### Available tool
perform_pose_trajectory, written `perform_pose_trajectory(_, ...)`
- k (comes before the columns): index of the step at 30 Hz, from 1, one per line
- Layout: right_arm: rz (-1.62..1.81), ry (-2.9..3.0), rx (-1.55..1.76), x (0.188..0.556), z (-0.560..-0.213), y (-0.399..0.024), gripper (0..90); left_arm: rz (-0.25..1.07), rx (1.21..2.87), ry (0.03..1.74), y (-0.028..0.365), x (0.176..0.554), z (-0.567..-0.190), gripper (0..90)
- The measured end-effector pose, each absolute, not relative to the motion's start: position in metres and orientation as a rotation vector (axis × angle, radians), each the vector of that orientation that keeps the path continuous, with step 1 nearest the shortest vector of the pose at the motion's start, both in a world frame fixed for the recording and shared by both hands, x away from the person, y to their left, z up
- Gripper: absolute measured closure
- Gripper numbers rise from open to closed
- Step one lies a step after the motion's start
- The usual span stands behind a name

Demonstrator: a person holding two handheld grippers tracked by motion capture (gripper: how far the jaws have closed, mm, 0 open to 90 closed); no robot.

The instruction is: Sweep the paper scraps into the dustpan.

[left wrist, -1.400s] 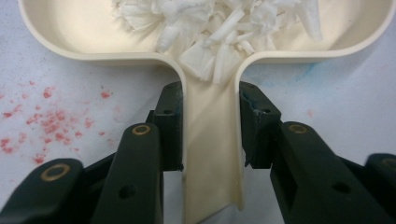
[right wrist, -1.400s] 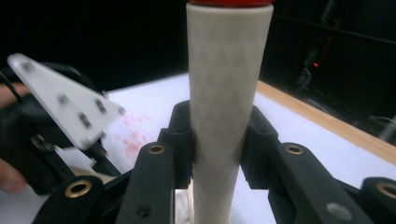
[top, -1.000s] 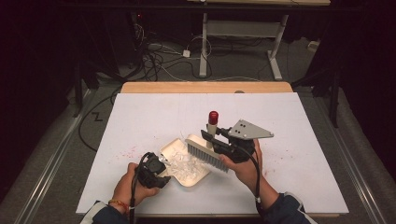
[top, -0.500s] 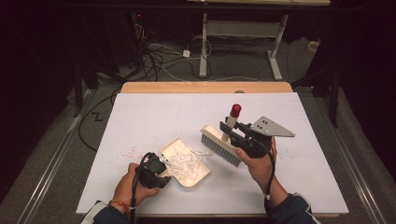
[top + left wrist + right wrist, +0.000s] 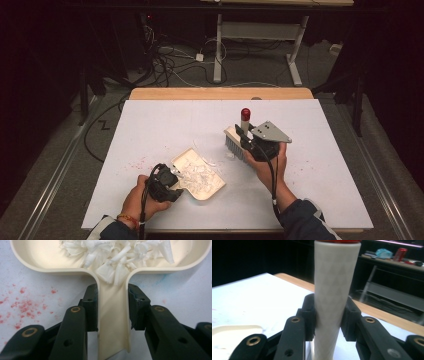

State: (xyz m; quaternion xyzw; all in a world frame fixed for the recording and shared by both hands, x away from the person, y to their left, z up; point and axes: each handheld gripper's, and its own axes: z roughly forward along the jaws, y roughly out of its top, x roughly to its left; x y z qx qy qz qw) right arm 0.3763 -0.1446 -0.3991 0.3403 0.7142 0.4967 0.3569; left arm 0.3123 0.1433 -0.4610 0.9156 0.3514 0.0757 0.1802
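A cream dustpan (image 5: 212, 192) lies on the white table cover, its pan heaped with white paper shreds (image 5: 196, 172). My left gripper (image 5: 172, 181) is shut on the dustpan's handle at the near left. In the left gripper view the two jaws clamp that handle (image 5: 113, 315) from both sides, with the shreds (image 5: 117, 255) piled in the pan (image 5: 30, 265) beyond. My right gripper (image 5: 249, 142) is shut on a brush (image 5: 232, 145) with a white handle and red cap (image 5: 245, 112), held just right of the dustpan. In the right gripper view, my right gripper (image 5: 328, 315) pinches that white handle (image 5: 334, 277), which stands upright.
A few loose shreds (image 5: 212, 162) lie on the cover between pan and brush. Red specks (image 5: 140, 162) mark the cover left of the pan, red specks (image 5: 22, 305) again beside the left jaw. Cables (image 5: 170, 60) and a desk frame (image 5: 295, 50) sit beyond the far wooden edge (image 5: 220, 93).
My right gripper has carried the brush to the right, off the dustpan and slightly lower. The left gripper and the dustpan have stayed put.
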Motion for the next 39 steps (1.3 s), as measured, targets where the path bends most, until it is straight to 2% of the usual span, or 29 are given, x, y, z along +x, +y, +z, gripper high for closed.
perform_pose_trajectory(8, 1.279, 1.980, 0.815, 0.376, -0.395, -0.124, 69.9, 0.217, 2.587, 0.998, 0.143, 0.312, -0.461, 63.1)
perform_pose_trajectory(16, 1.379, 2.100, 0.697, 0.345, -0.398, -0.081, 69.4, 0.207, 2.593, 0.990, 0.144, 0.313, -0.461, 63.1)
perform_pose_trajectory(27, 1.494, 2.137, 0.621, 0.325, -0.381, -0.065, 70.1, 0.188, 2.575, 1.002, 0.147, 0.313, -0.460, 63.1)
perform_pose_trajectory(39, 1.558, 2.051, 0.658, 0.350, -0.359, -0.073, 69.9, 0.183, 2.481, 1.116, 0.169, 0.325, -0.456, 63.0)
